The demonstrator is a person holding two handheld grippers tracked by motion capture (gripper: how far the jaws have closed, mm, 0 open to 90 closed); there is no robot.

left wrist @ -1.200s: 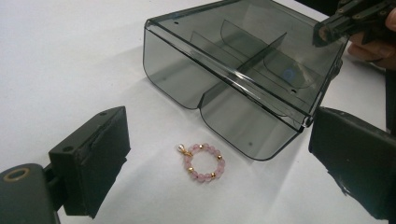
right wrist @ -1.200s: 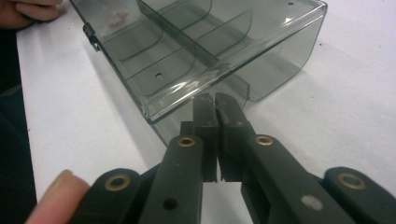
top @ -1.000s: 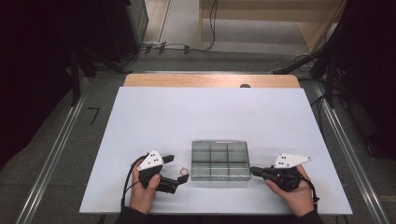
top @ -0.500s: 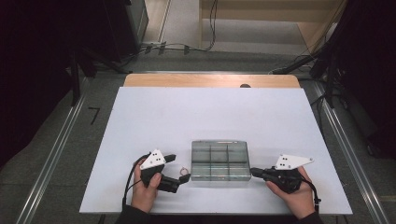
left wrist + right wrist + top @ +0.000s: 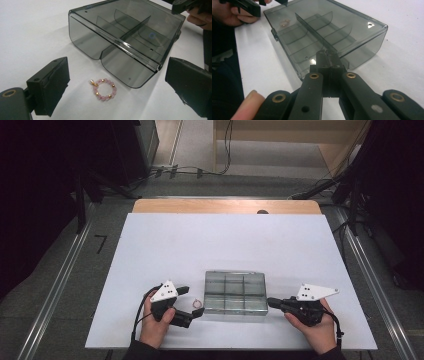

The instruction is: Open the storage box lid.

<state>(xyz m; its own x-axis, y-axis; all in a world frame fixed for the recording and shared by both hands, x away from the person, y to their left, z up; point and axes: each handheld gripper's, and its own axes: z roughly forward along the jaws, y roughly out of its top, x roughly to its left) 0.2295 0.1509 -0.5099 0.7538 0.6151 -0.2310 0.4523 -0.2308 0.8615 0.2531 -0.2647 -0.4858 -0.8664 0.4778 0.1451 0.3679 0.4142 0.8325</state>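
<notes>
A smoky clear plastic box (image 5: pixel 235 292) with several divided compartments lies near the table's front edge, its inside bare (image 5: pixel 120 37). A small ring of pink and gold beads (image 5: pixel 104 88) lies on the white table beside the box's left end (image 5: pixel 197 304). My left gripper (image 5: pixel 192 301) is open, its two jaws standing wide on either side of the bead ring (image 5: pixel 117 80) without touching it. My right gripper (image 5: pixel 270 301) is shut with nothing in it, and its tip (image 5: pixel 327 56) rests at the box's right end wall (image 5: pixel 352 57).
The white table top (image 5: pixel 225 245) stretches far behind the box, with a wooden strip (image 5: pixel 225 206) along its back edge. Metal rails (image 5: pixel 65 270) run down both sides. Cables (image 5: pixel 200 170) lie on the floor beyond. The person's other hand (image 5: pixel 229 12) shows past the box.
</notes>
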